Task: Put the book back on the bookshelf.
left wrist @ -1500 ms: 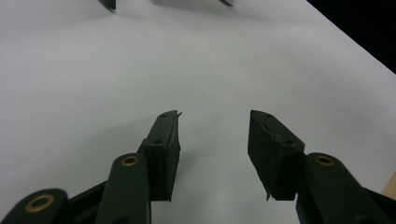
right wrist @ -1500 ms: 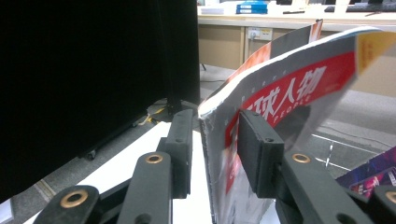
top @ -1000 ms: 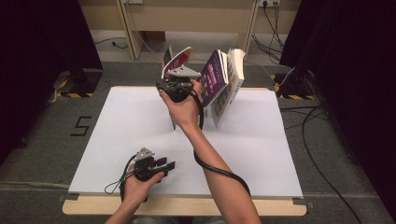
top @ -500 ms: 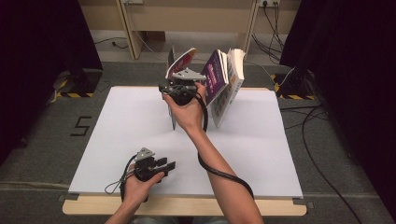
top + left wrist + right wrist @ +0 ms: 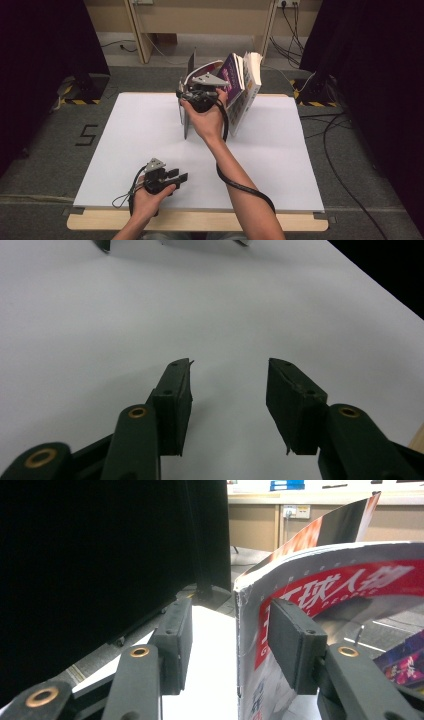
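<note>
A magazine (image 5: 185, 120) with a red and white cover stands on edge at the back of the white table (image 5: 125, 140), its top curling over. My right gripper (image 5: 190, 97) is at its upper edge. In the right gripper view the magazine (image 5: 320, 585) has its spine edge between the jaws of my right gripper (image 5: 230, 615). The jaws have just been opening; the right pad is beside the cover and the left pad stands apart. My left gripper (image 5: 180, 175) rests near the table's front edge. The left gripper view shows my left gripper (image 5: 230, 365) open and empty.
A purple-covered book (image 5: 232, 75) and a thick pale book (image 5: 251, 82) lean just right of the magazine. A thin dark upright (image 5: 190, 62) stands behind it. Cables lie on the floor at the right. A cable trails from my right hand along the forearm.
The magazine's curled top has shifted right, toward the other books, and my right hand has edged right with it. The left hand and its gripper have not moved.
</note>
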Action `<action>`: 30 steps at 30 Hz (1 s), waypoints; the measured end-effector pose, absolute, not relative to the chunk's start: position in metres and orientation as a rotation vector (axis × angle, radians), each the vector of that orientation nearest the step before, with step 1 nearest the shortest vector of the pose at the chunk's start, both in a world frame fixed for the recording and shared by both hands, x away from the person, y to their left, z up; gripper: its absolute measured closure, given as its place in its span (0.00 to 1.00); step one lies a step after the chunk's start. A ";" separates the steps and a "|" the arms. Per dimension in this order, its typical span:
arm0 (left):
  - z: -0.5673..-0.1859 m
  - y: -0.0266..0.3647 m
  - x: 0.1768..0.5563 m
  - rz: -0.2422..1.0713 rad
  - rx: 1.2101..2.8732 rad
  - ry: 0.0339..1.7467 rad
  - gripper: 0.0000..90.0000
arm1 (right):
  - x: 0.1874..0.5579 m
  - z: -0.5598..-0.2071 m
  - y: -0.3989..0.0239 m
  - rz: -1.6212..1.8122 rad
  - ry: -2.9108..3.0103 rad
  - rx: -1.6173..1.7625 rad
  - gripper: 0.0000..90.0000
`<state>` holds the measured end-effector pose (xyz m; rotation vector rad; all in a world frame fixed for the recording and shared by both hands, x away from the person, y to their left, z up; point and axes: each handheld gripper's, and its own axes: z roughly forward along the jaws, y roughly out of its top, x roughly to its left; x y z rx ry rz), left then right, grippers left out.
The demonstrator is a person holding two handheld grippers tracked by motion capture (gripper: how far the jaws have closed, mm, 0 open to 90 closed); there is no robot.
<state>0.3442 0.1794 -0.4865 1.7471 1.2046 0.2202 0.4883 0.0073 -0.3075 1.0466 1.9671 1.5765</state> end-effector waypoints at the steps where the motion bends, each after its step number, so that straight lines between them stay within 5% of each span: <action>1: -0.486 0.180 0.344 0.223 1.745 1.206 0.58 | 0.488 -0.308 0.004 1.576 1.963 1.052 0.59; 9: -0.487 0.179 0.344 0.221 1.747 1.205 0.58 | 0.489 -0.316 -0.020 1.519 1.909 1.159 0.68; 30: -0.487 0.177 0.345 0.238 1.751 1.200 0.56 | 0.489 -0.334 -0.070 1.452 1.865 1.327 0.65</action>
